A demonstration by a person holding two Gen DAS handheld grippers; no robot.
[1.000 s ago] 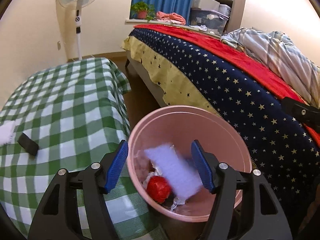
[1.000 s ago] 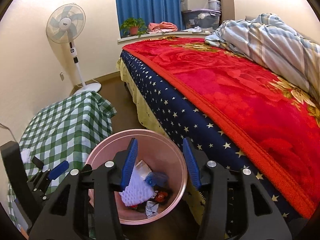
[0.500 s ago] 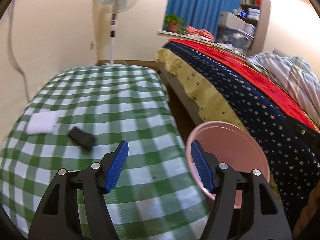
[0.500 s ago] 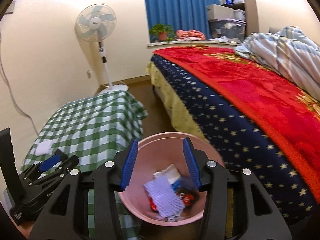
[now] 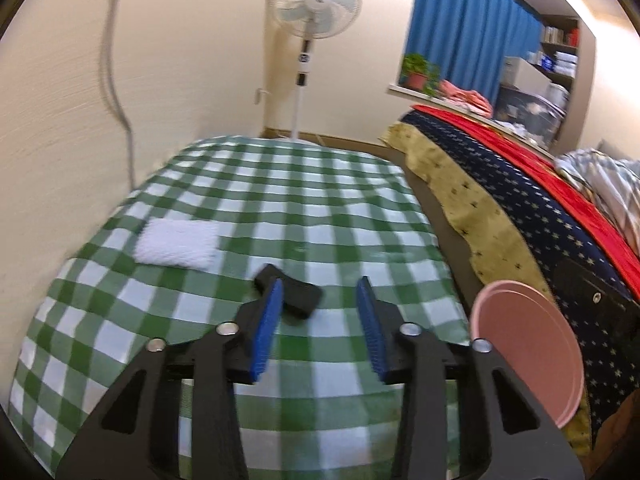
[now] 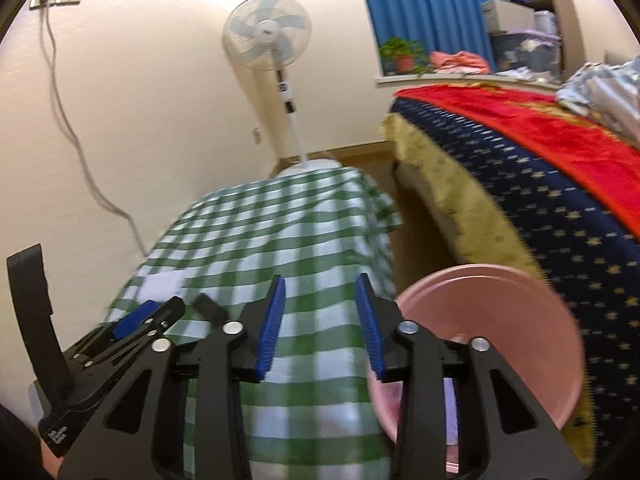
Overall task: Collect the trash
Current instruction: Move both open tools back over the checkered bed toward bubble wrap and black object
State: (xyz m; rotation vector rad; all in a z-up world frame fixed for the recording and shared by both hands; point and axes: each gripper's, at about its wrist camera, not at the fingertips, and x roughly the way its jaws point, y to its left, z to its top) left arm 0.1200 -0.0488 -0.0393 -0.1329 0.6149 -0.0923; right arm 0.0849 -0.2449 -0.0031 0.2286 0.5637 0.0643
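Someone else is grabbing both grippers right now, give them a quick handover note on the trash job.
Left gripper: open, empty, over the green checked tablecloth, aimed at the small black block.
Right gripper: open, empty, between the table and the round pink plastic bin.
Done: some trash seems to be in the bin already, though its contents are blurred here.
Left: the black block and the white fluffy cloth pad remain on the table; bin them if they count as trash.

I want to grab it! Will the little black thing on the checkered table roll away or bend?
The black thing looks blocky with flat faces, so it probably won't roll. Its straight edges suggest it is stiff. It is small beside the left gripper, so likely light.
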